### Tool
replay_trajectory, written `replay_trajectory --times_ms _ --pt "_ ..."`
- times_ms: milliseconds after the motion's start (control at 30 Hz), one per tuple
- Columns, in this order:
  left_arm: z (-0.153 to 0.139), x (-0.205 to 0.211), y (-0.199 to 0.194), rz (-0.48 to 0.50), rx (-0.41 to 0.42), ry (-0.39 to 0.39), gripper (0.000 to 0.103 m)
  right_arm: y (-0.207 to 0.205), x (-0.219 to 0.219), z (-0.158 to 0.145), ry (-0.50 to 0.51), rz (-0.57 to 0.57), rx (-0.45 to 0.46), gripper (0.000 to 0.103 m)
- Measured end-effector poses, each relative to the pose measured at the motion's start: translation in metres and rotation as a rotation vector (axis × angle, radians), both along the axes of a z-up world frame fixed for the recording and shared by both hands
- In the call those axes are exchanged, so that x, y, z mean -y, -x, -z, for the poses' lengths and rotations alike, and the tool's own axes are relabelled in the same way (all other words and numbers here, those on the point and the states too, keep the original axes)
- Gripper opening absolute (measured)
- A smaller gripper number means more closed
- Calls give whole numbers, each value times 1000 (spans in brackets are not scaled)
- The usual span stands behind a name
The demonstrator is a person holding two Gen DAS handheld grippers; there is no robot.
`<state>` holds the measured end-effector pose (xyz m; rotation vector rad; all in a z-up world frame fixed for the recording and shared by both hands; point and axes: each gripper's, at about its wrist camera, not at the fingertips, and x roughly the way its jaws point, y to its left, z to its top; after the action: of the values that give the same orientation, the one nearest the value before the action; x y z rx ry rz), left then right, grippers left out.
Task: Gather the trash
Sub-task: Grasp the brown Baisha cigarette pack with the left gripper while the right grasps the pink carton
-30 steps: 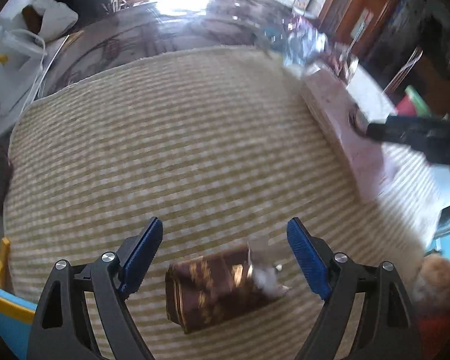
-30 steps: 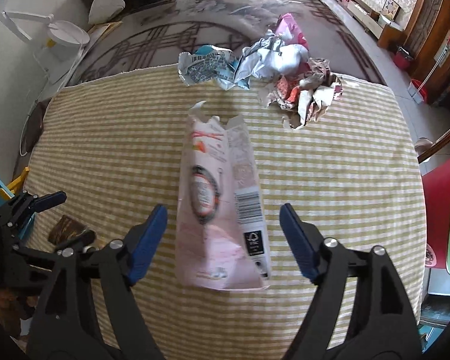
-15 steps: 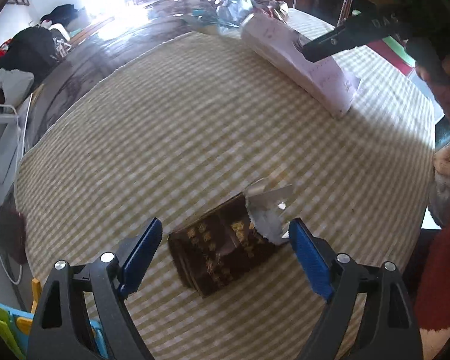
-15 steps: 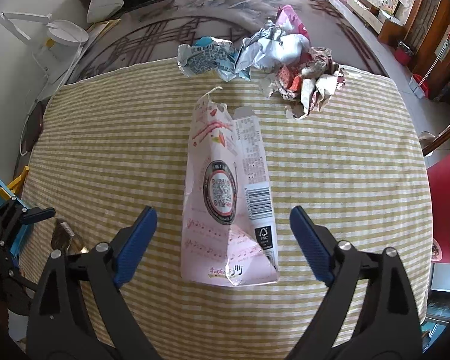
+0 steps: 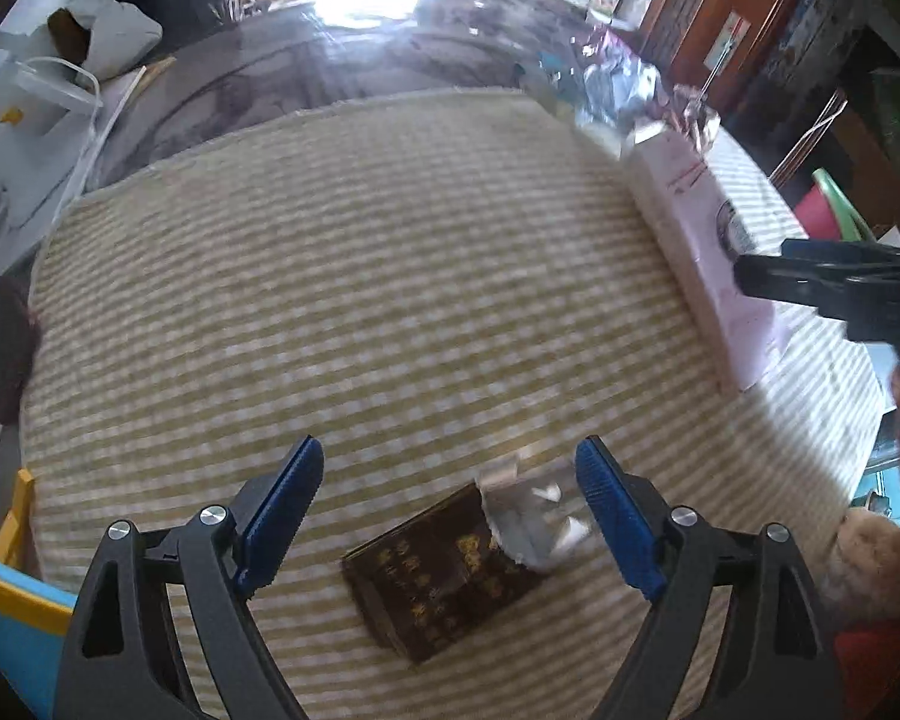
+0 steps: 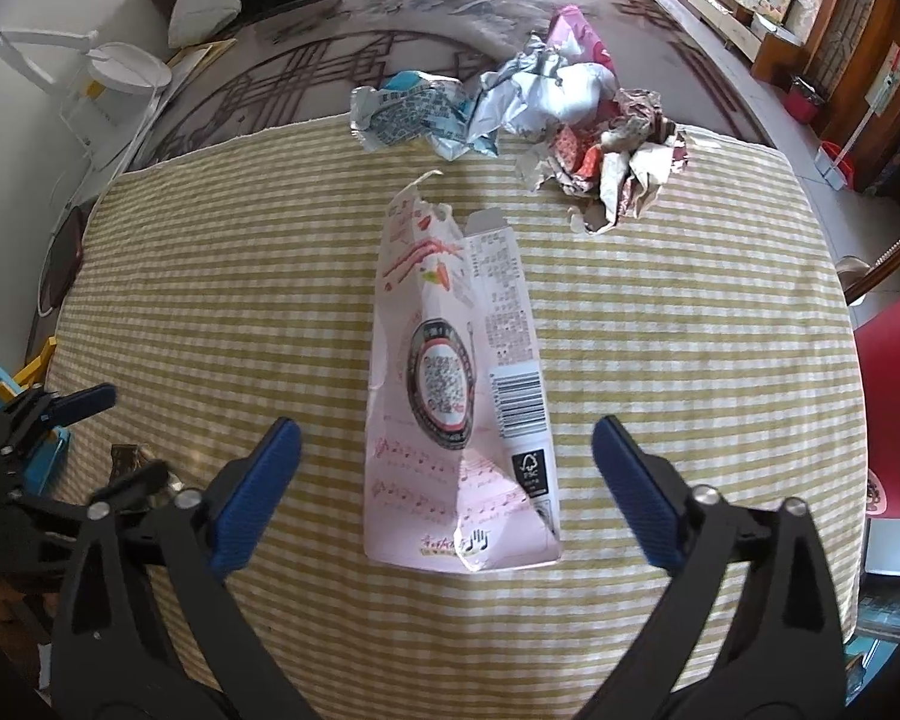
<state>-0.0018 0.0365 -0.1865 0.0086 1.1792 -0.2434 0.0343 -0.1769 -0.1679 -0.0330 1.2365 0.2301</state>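
Right gripper (image 6: 444, 489) over the flattened pink carton (image 6: 459, 384) on the striped cloth (image 6: 690, 360); its jaws are opening, pads clear of the carton. Left gripper (image 5: 450, 516) spread wide above my brown wrapper (image 5: 444, 570), not touching. Crumpled trash pile (image 6: 570, 114) at the far edge.

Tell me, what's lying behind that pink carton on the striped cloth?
Behind the pink carton sits a heap of crumpled wrappers at the far edge of the striped cloth: a blue-and-white one, a silvery one, a reddish-brown one. Whatever lies beneath the heap is covered.
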Motion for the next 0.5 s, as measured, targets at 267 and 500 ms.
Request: replay_trajectory --times_ms 267,500 --pt "6 9 32 209 10 -133 83 -7 -4 22 3 -1 -40 67" --pt "18 19 35 162 -20 -124 51 -1 -7 0 -30 -23 32 47"
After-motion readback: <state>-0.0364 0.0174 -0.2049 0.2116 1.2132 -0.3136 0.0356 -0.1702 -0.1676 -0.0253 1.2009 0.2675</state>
